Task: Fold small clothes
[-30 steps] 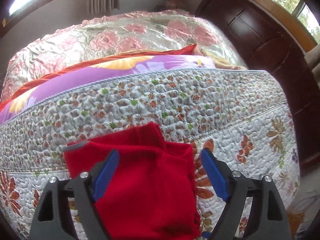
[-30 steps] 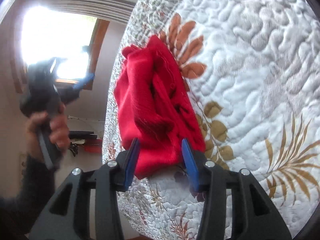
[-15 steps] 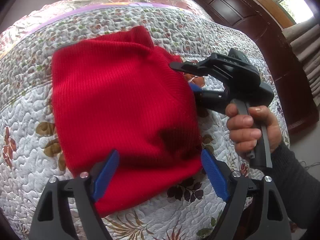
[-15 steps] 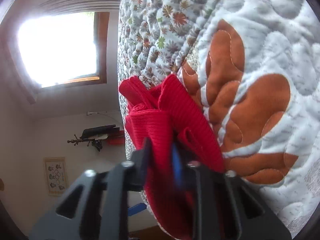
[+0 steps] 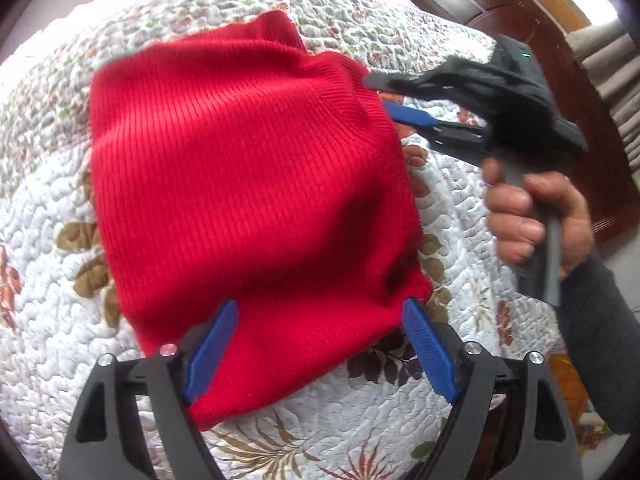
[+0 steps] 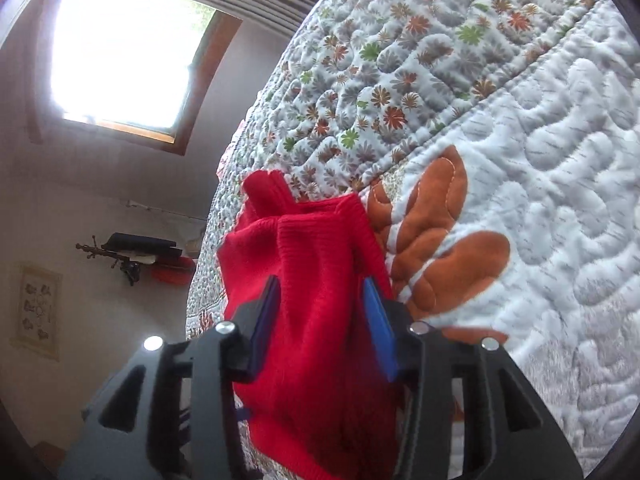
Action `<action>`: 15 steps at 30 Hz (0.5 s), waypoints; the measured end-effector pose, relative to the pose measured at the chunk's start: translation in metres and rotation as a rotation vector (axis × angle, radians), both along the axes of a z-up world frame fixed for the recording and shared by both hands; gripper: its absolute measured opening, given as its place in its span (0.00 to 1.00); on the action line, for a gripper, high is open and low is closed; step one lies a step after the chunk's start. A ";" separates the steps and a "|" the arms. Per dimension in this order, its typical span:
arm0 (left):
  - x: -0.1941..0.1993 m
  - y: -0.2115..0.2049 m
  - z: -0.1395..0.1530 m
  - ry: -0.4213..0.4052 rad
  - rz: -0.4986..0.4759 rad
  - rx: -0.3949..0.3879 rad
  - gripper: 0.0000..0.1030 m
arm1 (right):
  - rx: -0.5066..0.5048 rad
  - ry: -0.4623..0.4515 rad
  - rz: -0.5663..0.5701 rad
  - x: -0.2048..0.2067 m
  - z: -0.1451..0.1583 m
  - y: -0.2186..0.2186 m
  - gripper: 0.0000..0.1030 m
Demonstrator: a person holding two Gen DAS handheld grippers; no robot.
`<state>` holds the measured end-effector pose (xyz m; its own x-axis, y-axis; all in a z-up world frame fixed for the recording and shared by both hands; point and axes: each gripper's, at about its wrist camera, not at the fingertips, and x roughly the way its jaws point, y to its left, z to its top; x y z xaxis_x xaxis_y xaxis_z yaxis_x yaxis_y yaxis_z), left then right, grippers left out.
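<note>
Currently: red knit garment (image 5: 248,184) lain on quilt (image 5: 52,340). Left gripper (image 5: 320,344) spread wide, nothing held. Right gripper (image 6: 324,320) parted around bunched edge, pinch unconfirmed. Risk: edge slipped, fold undone if lifted prematurely.

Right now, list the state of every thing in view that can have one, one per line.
red knit garment: folded, lying on the quilt, its right edge between the right gripper's jaws.
left gripper: open, over the garment's near edge, gripping nothing.
right gripper: partly open, jaws around a bunch of garment.
quilt: spread over the bed.
</note>
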<state>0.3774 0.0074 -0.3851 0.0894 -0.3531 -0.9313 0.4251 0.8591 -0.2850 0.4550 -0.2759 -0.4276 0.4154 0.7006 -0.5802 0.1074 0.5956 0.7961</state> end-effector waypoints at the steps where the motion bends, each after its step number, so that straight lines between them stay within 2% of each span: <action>1: 0.002 -0.003 0.001 -0.008 0.003 0.019 0.82 | -0.012 0.007 0.016 -0.007 0.002 -0.001 0.45; 3: 0.005 -0.005 0.002 -0.016 0.011 0.050 0.82 | -0.014 0.025 0.046 -0.020 0.000 0.003 0.54; 7: 0.011 -0.003 -0.008 0.006 0.044 0.093 0.82 | 0.001 0.047 0.104 -0.032 -0.008 0.017 0.55; 9: 0.012 0.000 -0.015 0.029 0.067 0.093 0.82 | -0.012 0.055 0.126 -0.027 -0.012 0.024 0.39; 10: 0.012 0.002 -0.017 0.037 0.074 0.090 0.82 | -0.035 0.064 0.131 -0.025 -0.011 0.032 0.23; 15: 0.008 0.009 -0.027 0.058 0.089 0.079 0.82 | -0.044 0.084 0.113 -0.012 -0.026 0.031 0.22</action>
